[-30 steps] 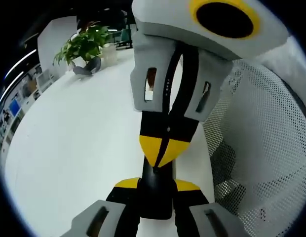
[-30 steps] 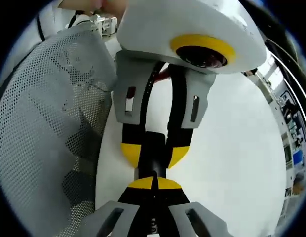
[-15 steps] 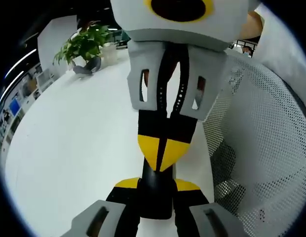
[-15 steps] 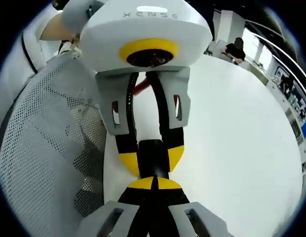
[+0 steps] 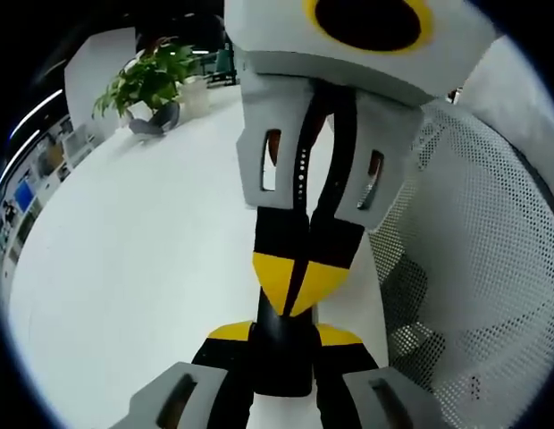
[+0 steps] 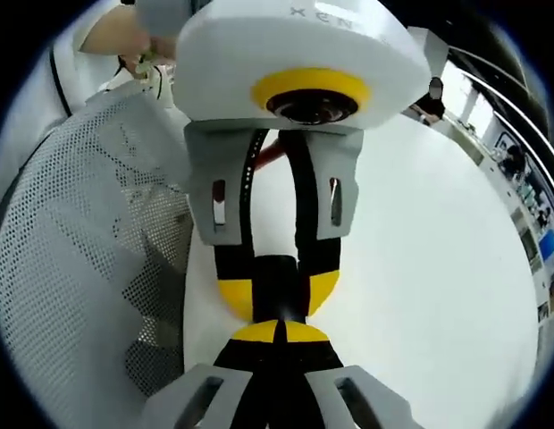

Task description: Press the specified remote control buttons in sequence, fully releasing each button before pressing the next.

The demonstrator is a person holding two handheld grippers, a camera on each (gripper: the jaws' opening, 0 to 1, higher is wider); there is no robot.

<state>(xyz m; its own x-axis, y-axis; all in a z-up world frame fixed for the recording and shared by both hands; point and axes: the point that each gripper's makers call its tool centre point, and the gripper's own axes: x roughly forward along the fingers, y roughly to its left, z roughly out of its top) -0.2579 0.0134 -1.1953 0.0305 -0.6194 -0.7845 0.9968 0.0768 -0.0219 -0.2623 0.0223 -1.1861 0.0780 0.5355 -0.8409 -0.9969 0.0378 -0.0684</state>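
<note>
Right gripper view: left gripper (image 6: 277, 290) pinching black remote (image 6: 279, 288), right gripper (image 6: 279, 332) pressed together ("XEN" legible).

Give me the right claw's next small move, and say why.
Probably ease the right claw straight off the remote. Its shut yellow tips appear to touch the black remote, which the left claw clamps above the white table. Each button needs a full release before the next press.
</note>
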